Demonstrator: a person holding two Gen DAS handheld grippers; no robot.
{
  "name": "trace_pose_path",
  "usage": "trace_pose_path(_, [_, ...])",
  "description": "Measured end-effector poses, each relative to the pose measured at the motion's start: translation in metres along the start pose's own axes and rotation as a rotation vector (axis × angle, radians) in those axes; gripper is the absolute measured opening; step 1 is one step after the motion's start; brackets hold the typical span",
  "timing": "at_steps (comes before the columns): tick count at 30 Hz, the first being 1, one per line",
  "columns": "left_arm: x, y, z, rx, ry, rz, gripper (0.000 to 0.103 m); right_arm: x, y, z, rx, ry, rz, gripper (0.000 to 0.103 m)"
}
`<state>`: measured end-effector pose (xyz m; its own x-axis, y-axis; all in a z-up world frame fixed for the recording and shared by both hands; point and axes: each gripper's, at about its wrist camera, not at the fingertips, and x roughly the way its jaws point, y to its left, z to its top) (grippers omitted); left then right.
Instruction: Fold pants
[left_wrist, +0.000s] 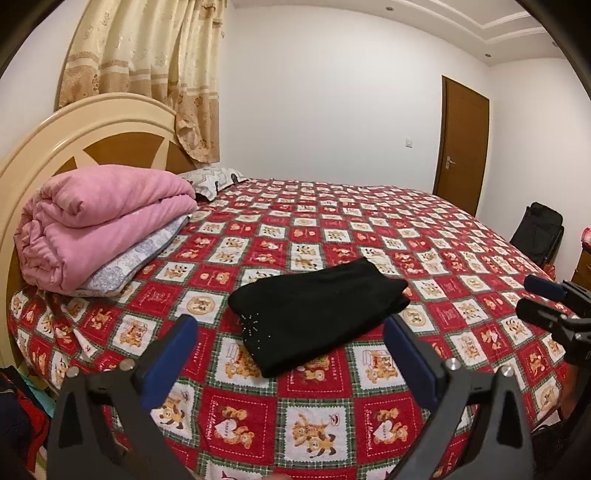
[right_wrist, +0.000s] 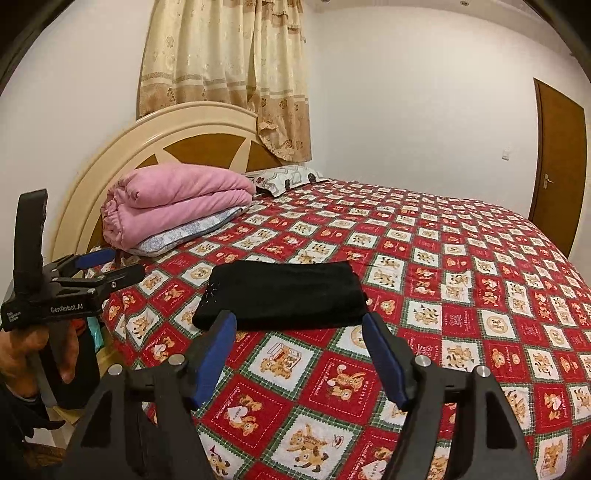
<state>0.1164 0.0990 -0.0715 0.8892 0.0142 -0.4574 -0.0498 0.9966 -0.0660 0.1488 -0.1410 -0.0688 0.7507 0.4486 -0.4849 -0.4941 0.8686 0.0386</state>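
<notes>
pants (left_wrist: 317, 314) lie on bed (left_wrist: 424, 229), near its front edge | folded quilt (left_wrist: 107, 221) on bed, left of pants, against headboard (left_wrist: 92, 125) | pillow (left_wrist: 214, 181) on bed, behind quilt | curtain (left_wrist: 147, 66) behind headboard | door (left_wrist: 463, 147) beyond bed, far right | left gripper (left_wrist: 291, 343) and right gripper (right_wrist: 299, 339) before pants, apart from them

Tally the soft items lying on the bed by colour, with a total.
Black: 1, folded pants
Pink: 1, folded quilt
Grey-white patterned: 2, pillow under the quilt and pillow by the headboard
Total: 4
</notes>
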Motion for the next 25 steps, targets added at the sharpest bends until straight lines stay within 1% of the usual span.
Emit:
trace_pose_path(2, [0.001,0.001,0.000,-0.012,0.008,-0.007,0.103,0.000,-0.001,0.000,-0.001,0.000,-0.001,0.072])
trace_pose_path(6, [0.001,0.003,0.002,-0.021,0.014,0.007,0.103,0.000,-0.001,0.000,-0.006,0.004,0.001,0.072])
trace_pose_path(12, [0.006,0.001,0.000,-0.008,0.039,0.029,0.103,0.001,0.003,-0.002,-0.021,0.009,0.008,0.072])
trace_pose_path(19, [0.009,0.005,-0.001,-0.018,0.054,0.038,0.103,0.004,0.007,-0.004,-0.031,0.017,0.014,0.072])
trace_pose_path(23, [0.008,0.004,-0.003,-0.003,0.044,0.040,0.103,0.004,0.009,-0.005,-0.033,0.020,0.015,0.072])
trace_pose_path(25, [0.008,0.005,-0.003,-0.010,0.024,0.042,0.103,0.004,0.009,-0.005,-0.034,0.021,0.015,0.072])
